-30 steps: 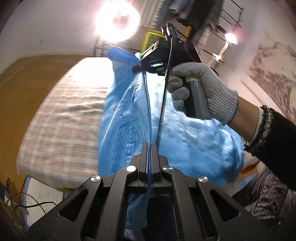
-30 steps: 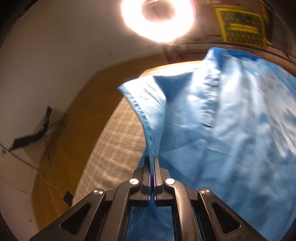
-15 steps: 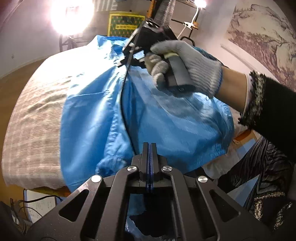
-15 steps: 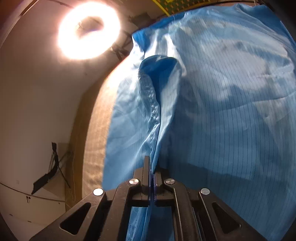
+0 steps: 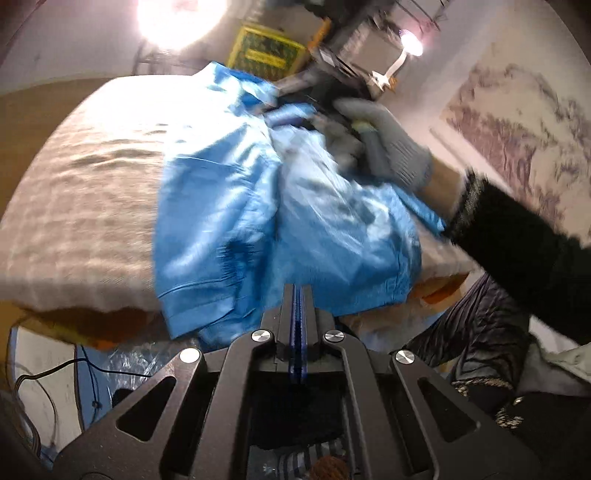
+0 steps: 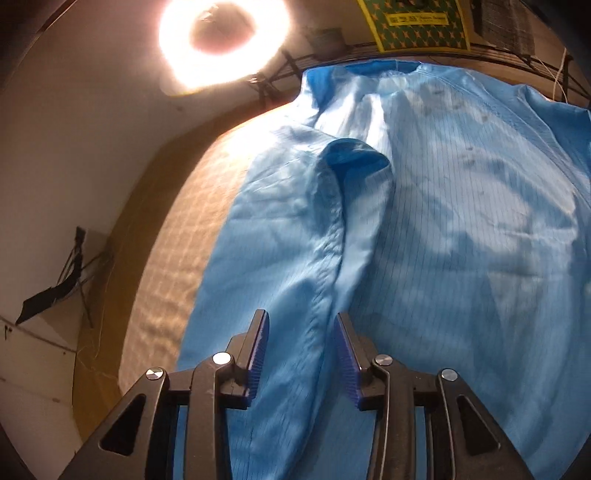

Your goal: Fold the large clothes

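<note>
2 hand-held grippers work a blue pinstriped garment spread on the checked bed: the left hand-held gripper is clenched on its near hem to anchor it, while the right hand-held gripper is opening, releasing the folded-over edge.

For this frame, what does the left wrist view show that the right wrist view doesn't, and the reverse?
Left wrist only: the gloved right hand and black sleeve over the blue garment, a landscape wall painting, cables below the table edge, and the left tongs shut on blue fabric.

Right wrist only: the right tongs opening, a ridge of the garment between the pads but not pinched, and its thin pinstripes.

Both: the garment, the checked table cover, the ring light and the yellow-green poster.
</note>
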